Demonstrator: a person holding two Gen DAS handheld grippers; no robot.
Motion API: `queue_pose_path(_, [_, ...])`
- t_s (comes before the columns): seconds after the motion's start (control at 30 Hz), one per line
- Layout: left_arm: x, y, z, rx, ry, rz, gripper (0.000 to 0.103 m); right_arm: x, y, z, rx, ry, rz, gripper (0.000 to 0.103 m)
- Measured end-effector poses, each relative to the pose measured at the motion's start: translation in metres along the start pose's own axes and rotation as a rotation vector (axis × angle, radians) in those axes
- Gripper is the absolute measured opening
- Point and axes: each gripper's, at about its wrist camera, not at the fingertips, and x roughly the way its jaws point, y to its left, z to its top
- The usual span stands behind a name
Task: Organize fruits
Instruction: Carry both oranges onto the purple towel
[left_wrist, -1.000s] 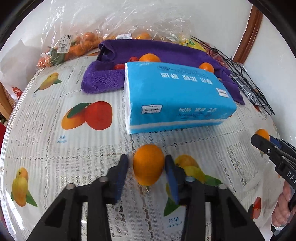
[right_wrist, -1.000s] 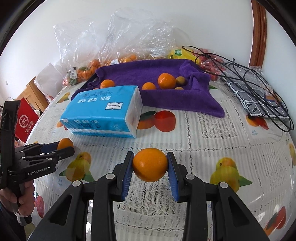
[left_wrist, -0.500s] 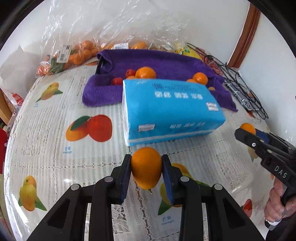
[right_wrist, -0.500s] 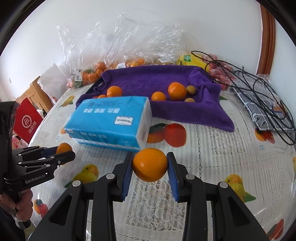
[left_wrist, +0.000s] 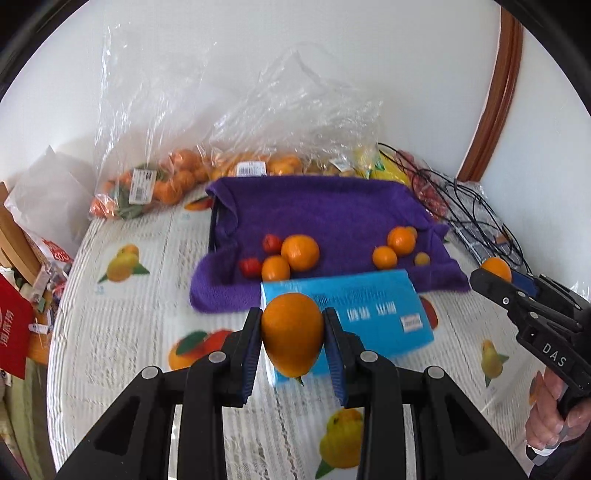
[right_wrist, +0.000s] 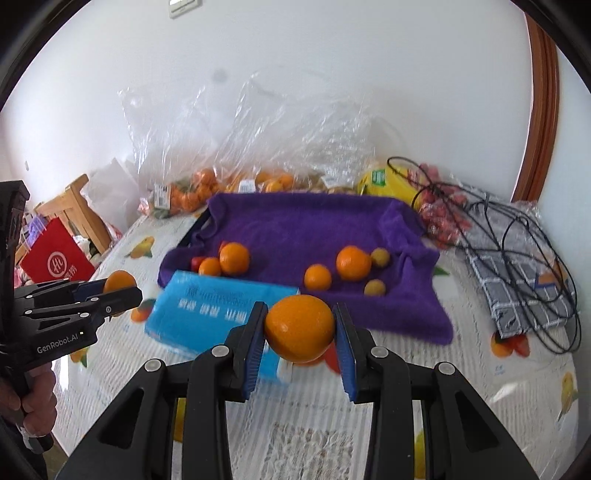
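My left gripper (left_wrist: 292, 334) is shut on an orange (left_wrist: 291, 332) and holds it in the air above the table. My right gripper (right_wrist: 300, 330) is shut on another orange (right_wrist: 300, 328), also lifted. Each gripper shows in the other's view, the right one (left_wrist: 495, 275) at the far right, the left one (right_wrist: 120, 286) at the far left. Ahead lies a purple towel (left_wrist: 325, 218) (right_wrist: 306, 229) with two groups of oranges and small fruits: one at its left (left_wrist: 300, 252) (right_wrist: 234, 257), one at its right (left_wrist: 400, 240) (right_wrist: 352, 263).
A blue tissue pack (left_wrist: 354, 314) (right_wrist: 218, 314) lies between the grippers and the towel. Clear bags of oranges (left_wrist: 166, 182) stand behind the towel by the wall. Black cables on a checked cloth (right_wrist: 517, 258) lie at the right. A red bag (right_wrist: 55, 258) is off the table's left edge.
My left gripper closed on its orange and lifted it. Both grippers have risen with their oranges and moved toward the towel, so the tissue pack now sits lower in both views.
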Motion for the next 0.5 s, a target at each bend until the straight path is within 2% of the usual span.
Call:
queue_pose_path(0.3, [0.021, 0.017, 0.046, -0.014, -0.028, 0.027, 0.031, 0.038, -0.011, 0.038, -0.001, -0.01, -0.005, 0.036])
queue_pose_path(0.5, [0.051, 0.03, 0.064, -0.02, -0.009, 0.034, 0.031, 0.078, -0.027, 0.04, 0.03, 0.039, -0.013, 0.036])
